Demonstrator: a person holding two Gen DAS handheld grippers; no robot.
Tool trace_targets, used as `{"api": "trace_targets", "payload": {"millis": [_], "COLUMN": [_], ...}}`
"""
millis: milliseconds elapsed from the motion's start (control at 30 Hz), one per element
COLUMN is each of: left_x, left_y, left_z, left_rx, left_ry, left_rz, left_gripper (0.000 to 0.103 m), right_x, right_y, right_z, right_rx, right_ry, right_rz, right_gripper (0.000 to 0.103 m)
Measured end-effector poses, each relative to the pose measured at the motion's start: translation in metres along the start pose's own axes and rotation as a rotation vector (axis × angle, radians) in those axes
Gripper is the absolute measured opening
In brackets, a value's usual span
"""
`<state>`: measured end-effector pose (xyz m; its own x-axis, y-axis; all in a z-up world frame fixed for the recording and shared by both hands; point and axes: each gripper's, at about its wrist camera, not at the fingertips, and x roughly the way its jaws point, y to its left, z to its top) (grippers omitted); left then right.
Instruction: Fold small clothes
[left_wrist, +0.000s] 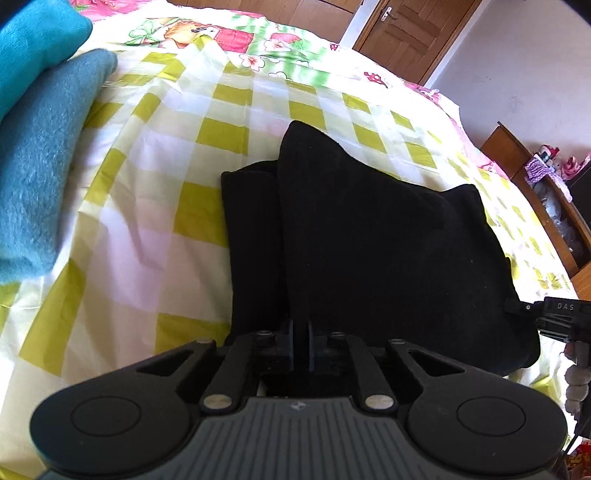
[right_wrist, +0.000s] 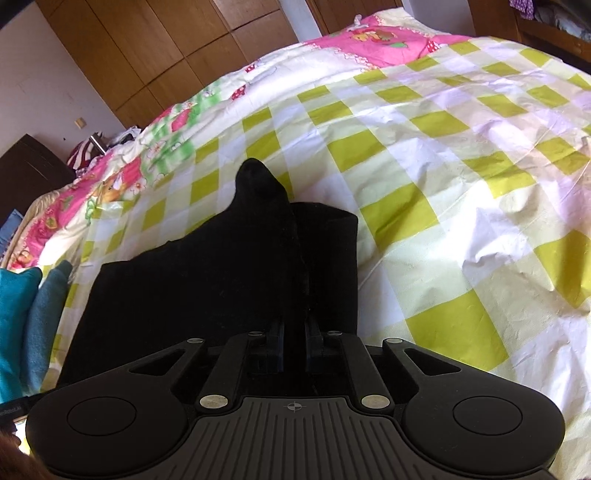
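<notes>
While both claws pinch the near edge of the black garment (left_wrist: 369, 236), the step in hand looks like a fold partway through: an upper layer already lies over a lower one, whose narrow strip shows along one side.

The left gripper (left_wrist: 301, 345) has its jaws pressed almost together with a thin fold of the black cloth running up between them. The right gripper (right_wrist: 294, 341) stands a little wider, and the dark fabric fills the gap between its jaws, so I judge it pinching too, though black on black makes the contact hard to read.

From each claw the garment spreads straight ahead and away over the checked bedsheet (left_wrist: 155, 206), with a pointed corner at its far end; seen from the left claw, the bulk of it lies ahead and to the right, towards the other gripper.

The next move probably calls for both claws to carry the held edge together and level, so the layers land square without dragging the sheet. A folded teal towel (left_wrist: 40, 162) lies well off to the left claw's left.
</notes>
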<state>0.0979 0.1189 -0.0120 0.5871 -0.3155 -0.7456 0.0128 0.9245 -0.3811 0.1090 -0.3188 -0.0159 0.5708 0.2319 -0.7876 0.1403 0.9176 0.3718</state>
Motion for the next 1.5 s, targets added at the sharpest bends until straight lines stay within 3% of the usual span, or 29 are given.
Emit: {"api": "trace_targets", "payload": {"millis": [133,267,300,433,533,700,800,933,967,1033,1133,1200,1300,1367,1500], "left_x": [-0.026,-0.045,-0.046,-0.027,-0.001,0.024,0.025,0.022,0.028,0.044,0.05,0.046,0.037,0.026,0.006], "left_y": [-0.022,-0.045,-0.048,-0.067,-0.082,-0.093,-0.095,-0.107,-0.11,-0.115,-0.127,-0.136,-0.133,-0.121,-0.083], "left_z": [-0.001,-0.006,-0.006,-0.006,-0.007,-0.016,-0.013,-0.011,-0.011,-0.016,-0.03,-0.036,-0.035,-0.032,-0.033], "left_rx": [0.089,0.232,0.245,0.253,0.251,0.297,0.27,0.308,0.316,0.34,0.384,0.417,0.38,0.35,0.288], "left_ry": [-0.084,-0.159,-0.167,-0.161,-0.107,-0.038,-0.043,-0.086,-0.067,-0.01,-0.003,0.013,0.009,-0.026,-0.052], "left_rz": [0.058,0.11,0.092,0.006,-0.038,-0.045,-0.059,-0.06,-0.059,-0.046,-0.036,-0.087,-0.136,-0.083,0.034], "left_gripper": [0.024,0.025,0.025,0.025,0.025,0.025,0.025,0.026,0.026,0.026,0.025,0.025,0.026,0.026,0.026], "right_x": [-0.02,-0.048,-0.047,-0.023,-0.004,-0.005,0.006,0.013,0.015,0.019,0.005,-0.016,-0.05,-0.068,-0.084], "right_y": [-0.005,-0.016,-0.021,-0.036,-0.045,-0.064,-0.076,-0.064,-0.061,-0.058,-0.061,-0.055,-0.042,-0.018,0.052], "right_z": [-0.005,-0.011,-0.012,-0.013,-0.019,-0.027,-0.026,-0.022,-0.023,-0.025,-0.024,-0.022,-0.012,-0.003,0.014], "right_rx": [0.066,0.063,0.074,0.16,0.232,0.278,0.377,0.364,0.353,0.361,0.392,0.358,0.295,0.176,-0.068], "right_ry": [-0.049,-0.139,-0.131,-0.023,0.041,0.048,0.067,0.067,0.063,0.063,0.037,-0.004,-0.068,-0.105,-0.137], "right_rz": [0.031,0.009,0.021,0.115,0.181,0.283,0.352,0.409,0.399,0.344,0.377,0.374,0.339,0.259,0.227], "right_gripper": [0.028,0.061,0.063,0.063,0.063,0.061,0.062,0.063,0.059,0.037,0.028,0.026,0.026,0.026,0.026]}}
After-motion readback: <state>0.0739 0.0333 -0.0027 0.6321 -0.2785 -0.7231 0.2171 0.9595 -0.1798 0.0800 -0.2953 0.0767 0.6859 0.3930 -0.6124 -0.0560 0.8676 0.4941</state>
